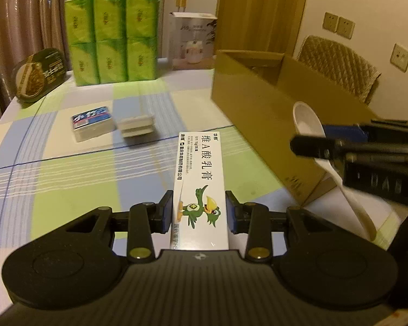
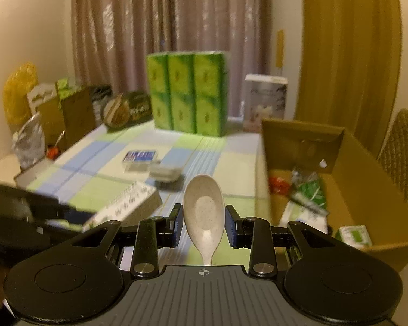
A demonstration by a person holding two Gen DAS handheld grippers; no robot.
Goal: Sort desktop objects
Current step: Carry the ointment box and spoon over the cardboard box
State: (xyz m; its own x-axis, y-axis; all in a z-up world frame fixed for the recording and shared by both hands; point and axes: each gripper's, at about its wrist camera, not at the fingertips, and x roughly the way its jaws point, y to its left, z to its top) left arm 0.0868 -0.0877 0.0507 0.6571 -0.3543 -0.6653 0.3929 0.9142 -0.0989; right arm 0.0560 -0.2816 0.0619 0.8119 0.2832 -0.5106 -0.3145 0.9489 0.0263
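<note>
Left tongs point(image 1: 199, 212) pinching ointment box point(image 1: 198, 174), right tongs point(image 2: 203, 224) pinching white spoon point(image 2: 202, 203), cardboard box point(image 1: 261, 114) beside, tissue packs point(image 1: 113, 38) behind.

1 spoon point(image 2: 202, 203), 1 carton point(image 1: 272, 125), 2 grippers point(image 1: 199, 212).

On the table point(image 1: 68, 179), a tissue multipack point(image 1: 113, 38) stands at the far edge, a round tin point(image 1: 39, 73) to its left and an upright carton point(image 1: 194, 42) to its right. A small packet point(image 1: 92, 123) and stacked pads point(image 1: 137, 125) lie side by side nearer. The open cardboard box point(image 1: 258, 114), packets inside, sits right, a chair point(image 1: 340, 65) behind it.
</note>
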